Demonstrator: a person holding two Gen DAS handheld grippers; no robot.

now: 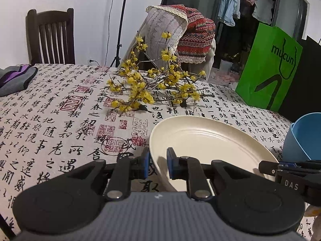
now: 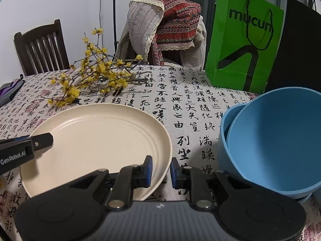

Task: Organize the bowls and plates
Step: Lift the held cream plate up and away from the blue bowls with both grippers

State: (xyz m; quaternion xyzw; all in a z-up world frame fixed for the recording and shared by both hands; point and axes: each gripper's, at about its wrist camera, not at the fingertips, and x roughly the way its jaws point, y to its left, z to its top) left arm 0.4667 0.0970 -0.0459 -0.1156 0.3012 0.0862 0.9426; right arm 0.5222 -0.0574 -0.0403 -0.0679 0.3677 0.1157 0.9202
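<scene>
Left wrist view shows the left gripper (image 1: 158, 165) low in the middle of the frame, its blue pads close together with the near left rim of the cream plate (image 1: 206, 146) between them. It looks like they pinch that rim. The plate spreads away to the right and up from this claw.

Right wrist view shows the right gripper (image 2: 161, 171) at the bottom middle, also narrow, with the plate's right rim between its pads. Here the cream plate (image 2: 96, 138) lies to the left of the claw, and the left gripper's black tip reaches in over the rim at the left edge of the frame. So each claw has one side of the plate, and neither is nearer than the other.

The blue bowls (image 2: 276, 140) sit at the right of the frame, just beside the right claw, so I think that hand is nearer to them.

Count: one plate, two bowls nested one in the other, two claws. All rest on the tablecloth (image 2: 186, 110) with black writing
</scene>
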